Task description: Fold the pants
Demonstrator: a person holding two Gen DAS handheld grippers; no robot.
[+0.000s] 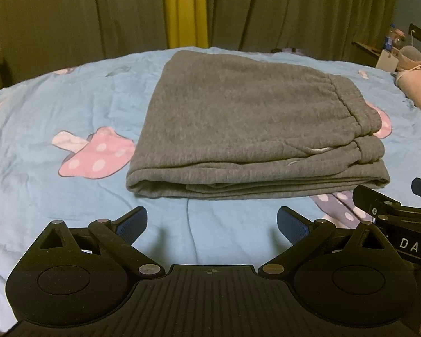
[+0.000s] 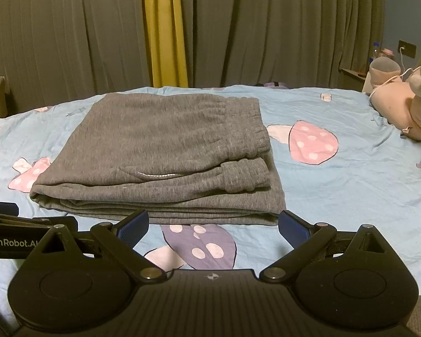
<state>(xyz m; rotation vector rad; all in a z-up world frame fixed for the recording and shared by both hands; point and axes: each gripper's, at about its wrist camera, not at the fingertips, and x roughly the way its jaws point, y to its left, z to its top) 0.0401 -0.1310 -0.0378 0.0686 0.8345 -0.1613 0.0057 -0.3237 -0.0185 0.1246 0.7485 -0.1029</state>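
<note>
Grey pants (image 1: 247,129) lie folded on the blue bed (image 1: 42,146), at twelve o'clock from both grippers: left (image 1: 212,224), right (image 2: 213,226), fingers spread, empty.

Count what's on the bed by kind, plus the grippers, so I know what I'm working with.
Grey pants, folded: 1
Pink plush toy at the bed's right edge: 1
Grippers, both open and empty: 2, left gripper, right gripper
Total: 4

Left tool (image 1: 212,226) agape, right tool (image 2: 214,229) agape, seemingly level
</note>
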